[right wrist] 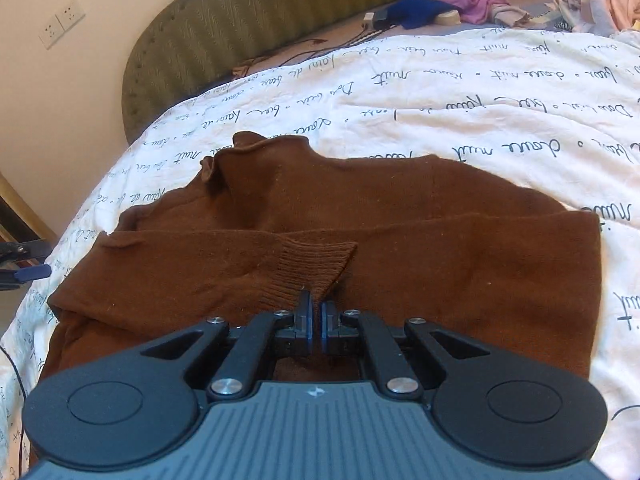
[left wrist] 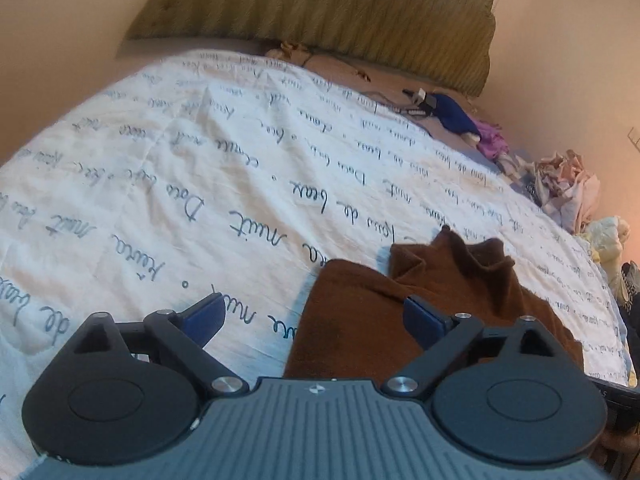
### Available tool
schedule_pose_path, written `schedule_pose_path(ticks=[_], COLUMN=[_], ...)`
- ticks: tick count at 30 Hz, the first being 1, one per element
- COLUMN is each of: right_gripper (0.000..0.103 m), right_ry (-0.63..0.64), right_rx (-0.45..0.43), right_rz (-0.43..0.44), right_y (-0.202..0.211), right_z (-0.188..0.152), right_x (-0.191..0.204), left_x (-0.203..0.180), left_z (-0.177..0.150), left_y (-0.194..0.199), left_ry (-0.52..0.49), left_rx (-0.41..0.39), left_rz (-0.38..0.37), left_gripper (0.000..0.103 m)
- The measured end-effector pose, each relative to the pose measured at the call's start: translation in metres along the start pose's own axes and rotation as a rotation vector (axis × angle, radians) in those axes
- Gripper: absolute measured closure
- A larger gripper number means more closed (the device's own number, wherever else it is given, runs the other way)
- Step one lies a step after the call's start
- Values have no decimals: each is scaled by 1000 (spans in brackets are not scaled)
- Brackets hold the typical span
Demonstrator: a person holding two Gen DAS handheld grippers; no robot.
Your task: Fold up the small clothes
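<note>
A brown sweater point(right wrist: 360, 216) lies flat on the bed's white bedspread point(right wrist: 480, 92) with cursive script, its collar toward the green headboard point(right wrist: 248, 20) and one sleeve folded across the body, ribbed cuff point(right wrist: 312, 268) near the middle. The right gripper point(right wrist: 316, 316) has its jaws together just at the cuff's edge; whether cloth is caught between them I cannot tell. The left gripper point(left wrist: 312, 316) stands wide apart above the sweater's edge, nothing between its pads. A heap of clothes point(left wrist: 568, 188) sits at the bed's far corner.
</note>
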State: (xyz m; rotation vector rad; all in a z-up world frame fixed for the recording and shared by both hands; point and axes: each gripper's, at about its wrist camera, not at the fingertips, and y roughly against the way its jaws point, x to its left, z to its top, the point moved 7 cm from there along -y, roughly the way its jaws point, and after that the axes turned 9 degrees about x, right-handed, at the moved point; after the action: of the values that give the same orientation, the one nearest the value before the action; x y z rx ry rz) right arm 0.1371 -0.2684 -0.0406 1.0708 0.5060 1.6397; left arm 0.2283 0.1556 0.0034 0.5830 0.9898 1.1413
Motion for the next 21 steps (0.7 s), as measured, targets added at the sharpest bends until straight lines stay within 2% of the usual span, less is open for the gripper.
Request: schedule_pose_path(ticks=[2,3,4,5,7,10,13,18,21], right_gripper=[100,100,100,100,100,100,100,100,100], right_ry=[0,0,2,1,6,53,104,123,100], right_rx=[-4,-4,-7,-10,-29,-75,-134,-209,-218], right_rz=[4,6,4,4,20,39,47,22,-15], right_y=[-2,-2,-3,-2,8,31,59,101,116], right_z=[0,1,1,3,7,19,34,59,62], right_x=[4,5,6,6,10,26,42,36,11], left_x=[0,1,0,-1,-2,3,-10,-66,-100], left_z=[-5,-8,-11,-13,-15,-11,-3,2,-5], left_y=[-23,-31,-35,-37,-37,-24,-3,22,19], left_ry=[13,21,8,-14,-10,45,28,-90,-185], left_rx=[94,115,113,101,111,64,11,-60,-79], left_rz=[1,1,2,10,-40,-53,-69,-66,-18], left_gripper=[15,19,35,65,89,96,97,97,97])
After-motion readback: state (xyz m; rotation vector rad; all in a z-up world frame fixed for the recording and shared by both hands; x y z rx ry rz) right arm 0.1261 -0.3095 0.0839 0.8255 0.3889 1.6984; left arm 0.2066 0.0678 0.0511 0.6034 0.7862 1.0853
